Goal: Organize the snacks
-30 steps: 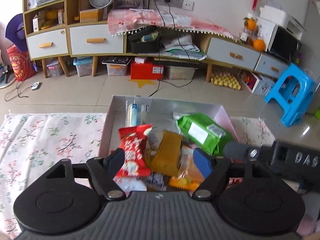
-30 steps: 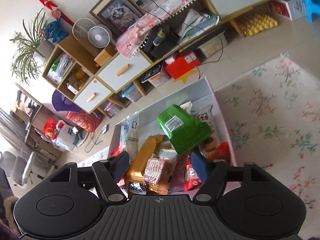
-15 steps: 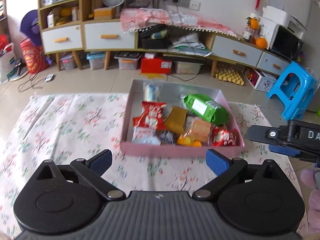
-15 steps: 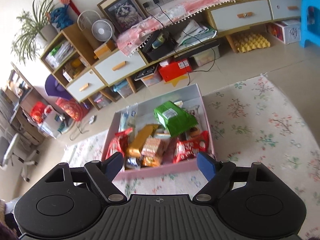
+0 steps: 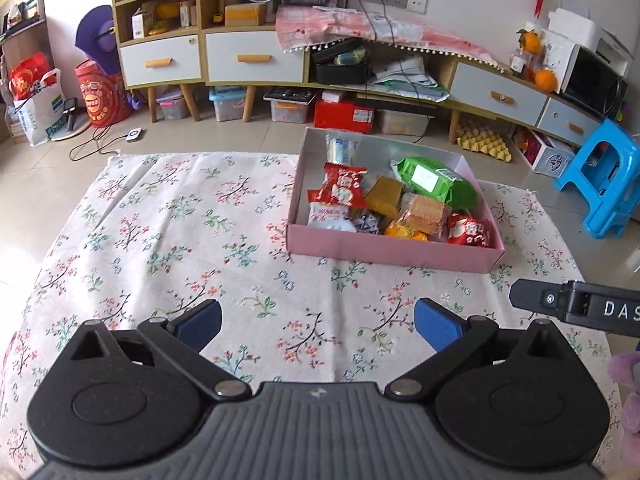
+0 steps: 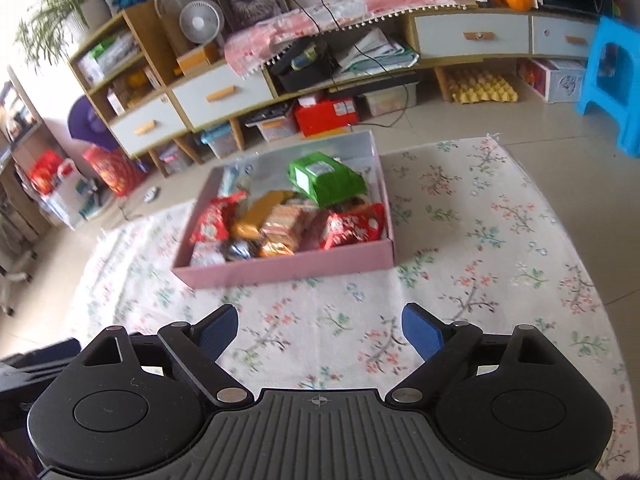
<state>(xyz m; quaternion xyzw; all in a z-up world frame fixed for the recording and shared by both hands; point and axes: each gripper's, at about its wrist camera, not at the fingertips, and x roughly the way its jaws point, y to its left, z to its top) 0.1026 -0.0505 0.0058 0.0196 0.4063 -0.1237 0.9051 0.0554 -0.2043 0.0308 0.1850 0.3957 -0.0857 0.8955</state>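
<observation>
Your pink box (image 5: pixel 394 249) sits on the flowered rug (image 5: pixel 180 232) on the floor, toward the rug's far edge, with the snacks heaped inside it. A green pack (image 5: pixel 434 182) lies on top at the back right. A red wrapper (image 5: pixel 340 188) stands at the left, a mustard-yellow bar (image 5: pixel 385 194) is beside it, and a clear packet of crackers (image 5: pixel 426 212) lies in the middle. A second red packet (image 5: pixel 470 231) rests in the near right corner, and a white and blue pouch (image 5: pixel 342 148) leans against the back wall of the box.

Your left tongs (image 5: pixel 316 322) hang over bare rug on the near side of the box, apart from it; their jaws are opening and hold nothing. Your right tongs (image 6: pixel 320 330) are likewise over the rug short of the box, jaws opening, nothing between them. From the left camera you see the right tongs' black arm just past the box's near right corner.

Beyond the rug stand a low cabinet (image 5: pixel 256 56) with white drawers and a blue stool (image 5: pixel 604 184).
</observation>
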